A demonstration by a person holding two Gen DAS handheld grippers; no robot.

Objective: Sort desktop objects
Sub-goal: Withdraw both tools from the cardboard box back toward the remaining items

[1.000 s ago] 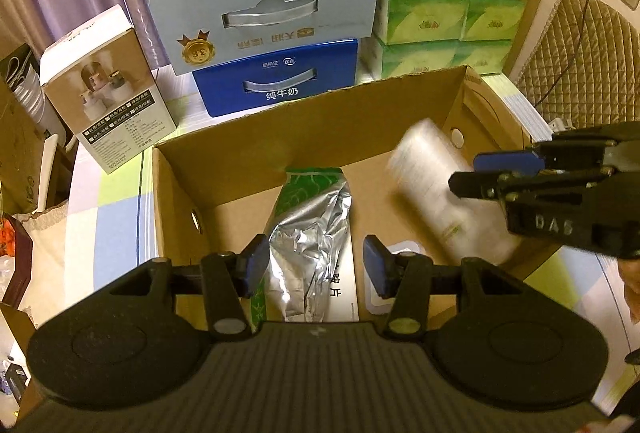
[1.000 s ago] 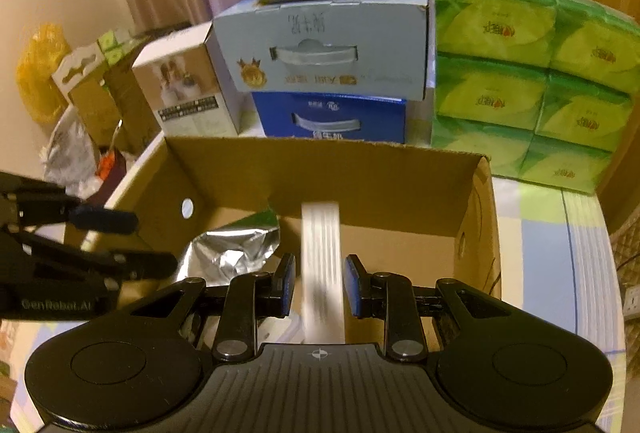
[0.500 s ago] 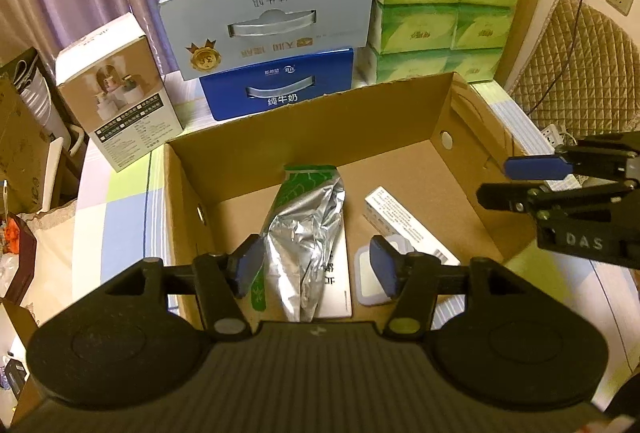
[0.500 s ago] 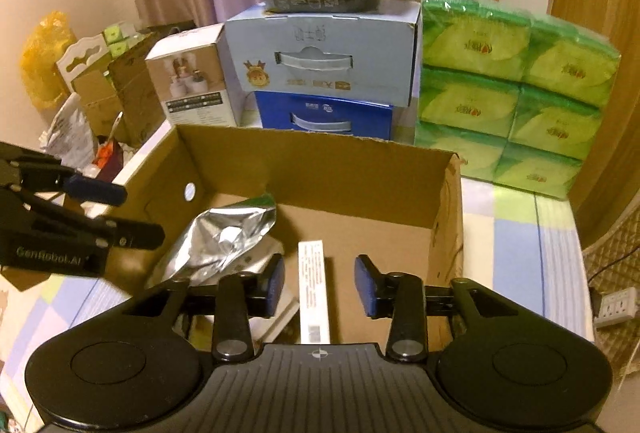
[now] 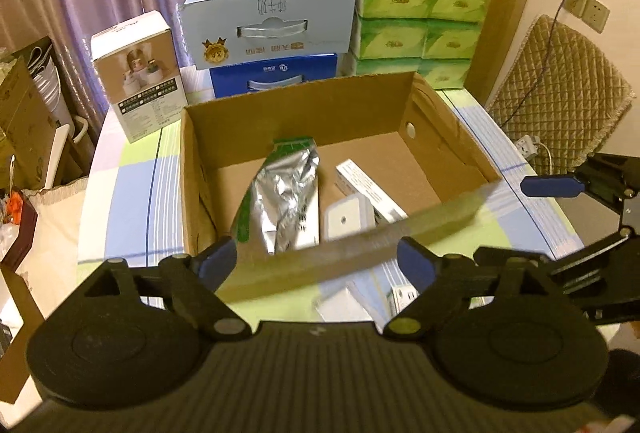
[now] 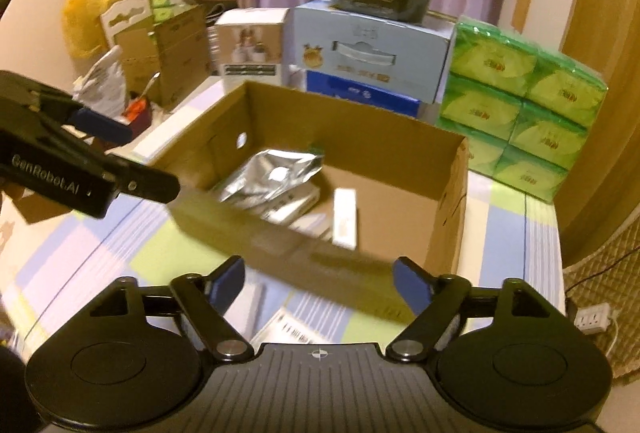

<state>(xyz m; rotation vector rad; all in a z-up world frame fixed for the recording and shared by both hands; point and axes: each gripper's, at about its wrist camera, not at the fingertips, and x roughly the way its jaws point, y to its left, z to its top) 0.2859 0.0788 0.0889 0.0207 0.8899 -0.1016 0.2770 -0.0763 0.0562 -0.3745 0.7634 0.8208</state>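
Cardboard box (image 5: 304,113) open on checked tablecloth (image 5: 132,185), silver foil pouch (image 5: 286,193) and white carton (image 5: 368,189) lying inside it, left gripper (image 5: 316,261) and right gripper (image 6: 318,279) both spread wide, empty, near box front wall.

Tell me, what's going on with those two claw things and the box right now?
Left gripper and right gripper: jaws wide, empty. Cardboard box holds foil pouch, white carton. Nothing blocking.

Left wrist view: above near edge of cardboard box (image 5: 288,105), facing forward and down, close. Right wrist view: from right side, angled left over same box (image 6: 348,129), close. Both share box interior, stacked cartons (image 5: 272,21) (image 6: 368,45) behind.
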